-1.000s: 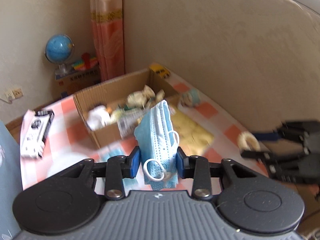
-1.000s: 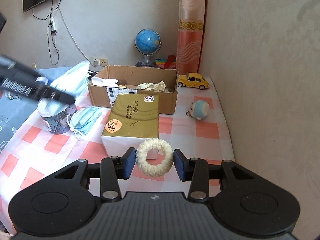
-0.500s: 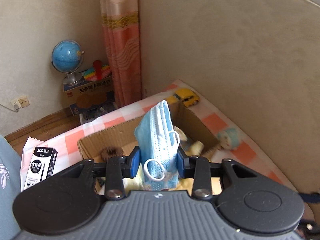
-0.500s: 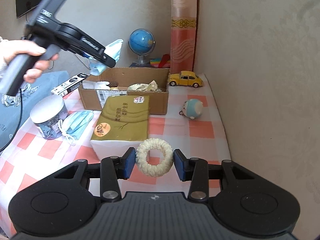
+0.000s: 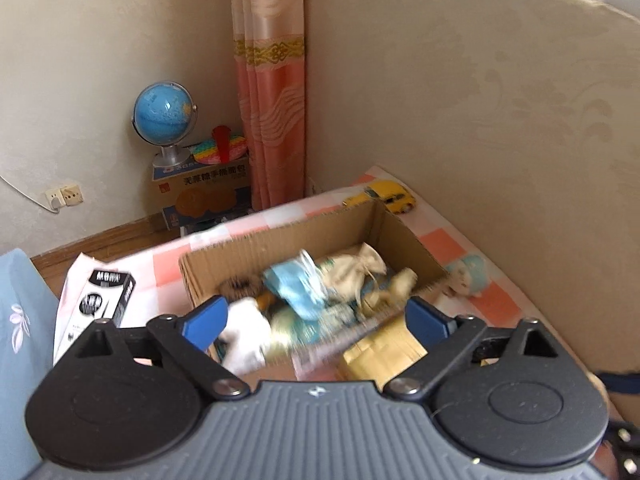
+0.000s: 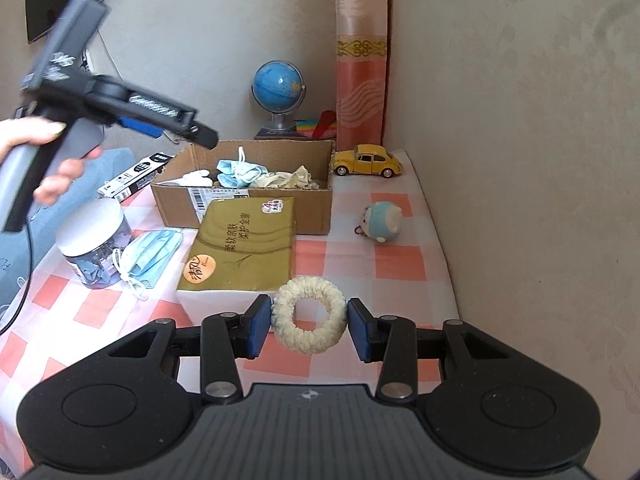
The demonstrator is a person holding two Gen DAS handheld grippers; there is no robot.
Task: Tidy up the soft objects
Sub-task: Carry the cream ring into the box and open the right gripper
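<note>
A cardboard box on the checked cloth holds several soft items. A blue face mask lies inside it among them. My left gripper hovers over the box's left end, its jaws opening wide with nothing between them. In my right gripper, a cream scrunchie is pinched between the blue pads above the near part of the table. A second blue mask lies on the cloth beside a jar. A small blue plush sits right of the box.
A gold tissue pack lies in front of the box. A white-lidded jar stands at the left, a black-and-white carton behind it. A yellow toy car is by the wall. A globe stands beyond the table.
The left gripper moved over the box and spread its jaws; the blue mask it held dropped into the box. The right gripper stayed still with the scrunchie.
</note>
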